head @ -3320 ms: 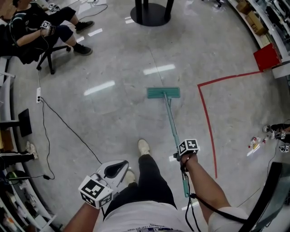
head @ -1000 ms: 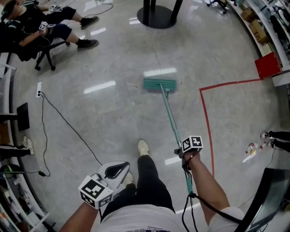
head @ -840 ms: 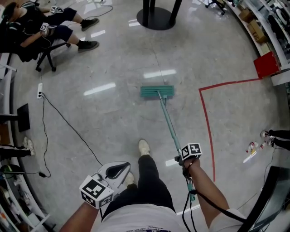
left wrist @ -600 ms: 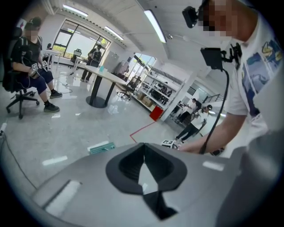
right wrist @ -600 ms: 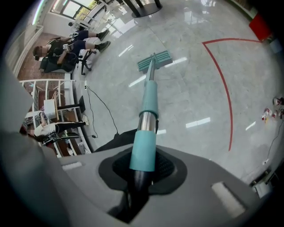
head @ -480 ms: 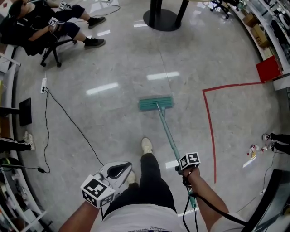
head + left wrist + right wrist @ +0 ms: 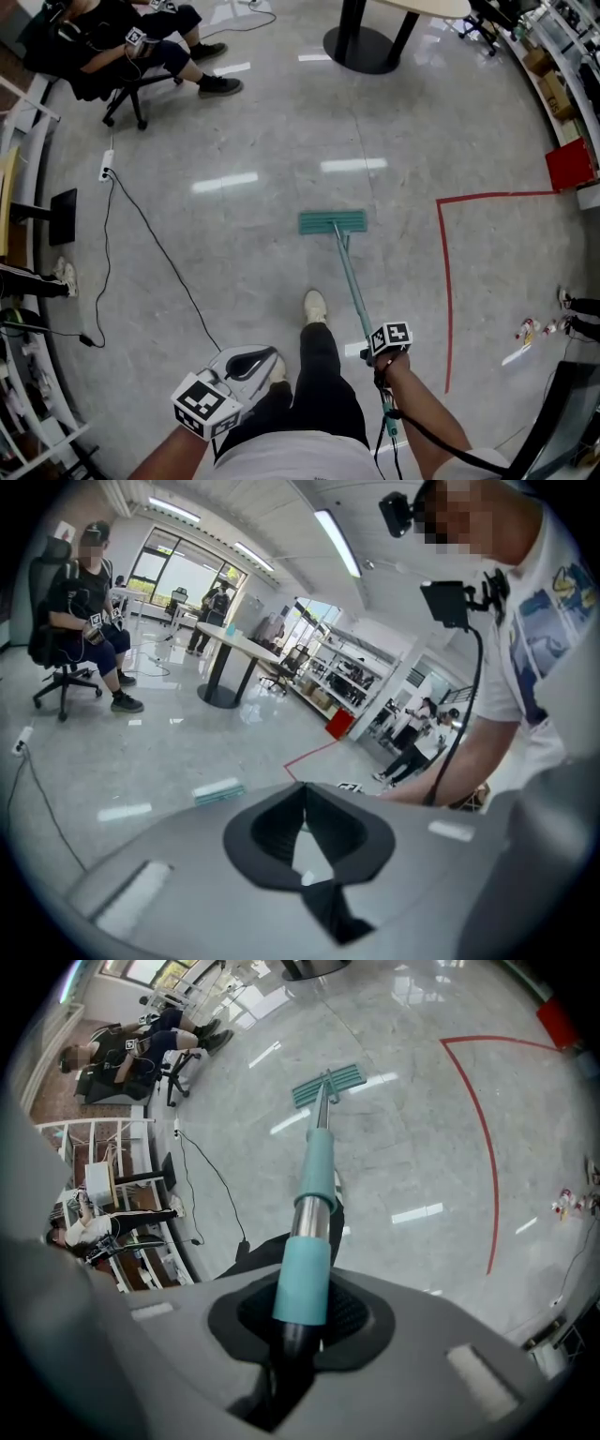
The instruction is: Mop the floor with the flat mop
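Floor gleams left of the red tape line as I mop. The flat mop lies with its head flat on the floor, left of the tape and just on my side of its corner. A second ago it lay beyond that corner, so a pull stroke looks nearly done and another strip wiped. My right gripper, near the tape's lower end, is clamped on the teal handle. My left gripper, well left of the tape, hangs idle, jaws together on nothing.
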The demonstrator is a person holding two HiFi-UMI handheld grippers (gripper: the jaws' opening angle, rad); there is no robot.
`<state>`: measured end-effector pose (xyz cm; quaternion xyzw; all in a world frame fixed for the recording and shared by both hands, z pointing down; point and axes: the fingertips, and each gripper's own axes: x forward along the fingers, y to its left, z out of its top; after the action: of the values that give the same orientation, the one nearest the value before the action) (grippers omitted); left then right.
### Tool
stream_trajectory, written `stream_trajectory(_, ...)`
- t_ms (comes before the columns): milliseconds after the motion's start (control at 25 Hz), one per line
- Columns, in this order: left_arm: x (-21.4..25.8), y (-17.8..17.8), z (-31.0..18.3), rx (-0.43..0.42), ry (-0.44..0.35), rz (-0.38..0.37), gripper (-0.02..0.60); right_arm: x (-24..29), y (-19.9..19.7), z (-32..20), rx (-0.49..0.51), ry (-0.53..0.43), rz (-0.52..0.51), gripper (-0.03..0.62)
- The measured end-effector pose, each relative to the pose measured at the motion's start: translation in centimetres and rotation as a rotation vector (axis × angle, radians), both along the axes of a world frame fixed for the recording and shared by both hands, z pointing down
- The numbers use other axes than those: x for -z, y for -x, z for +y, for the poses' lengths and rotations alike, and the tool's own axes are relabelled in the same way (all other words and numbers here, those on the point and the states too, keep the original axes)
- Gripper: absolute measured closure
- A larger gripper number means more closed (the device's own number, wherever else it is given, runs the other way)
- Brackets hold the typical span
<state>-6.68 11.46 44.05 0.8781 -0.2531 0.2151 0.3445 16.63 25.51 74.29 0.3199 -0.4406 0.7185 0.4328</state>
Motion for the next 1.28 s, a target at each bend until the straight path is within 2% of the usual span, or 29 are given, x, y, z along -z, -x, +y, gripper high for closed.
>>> stream_trajectory(440,0.3,-0.7,-1.9,0.023,0.005,0.007,0.577,-0.1,-0.2,-5.2,0.039,-0.009,0.009,0.539)
stream_trajectory(1280,0.1,-2.3,-5.7,0.099,0.027,-0.021,0.577,-1.7,-0.3,-20.1,0.115,-0.044,0.019,0.537)
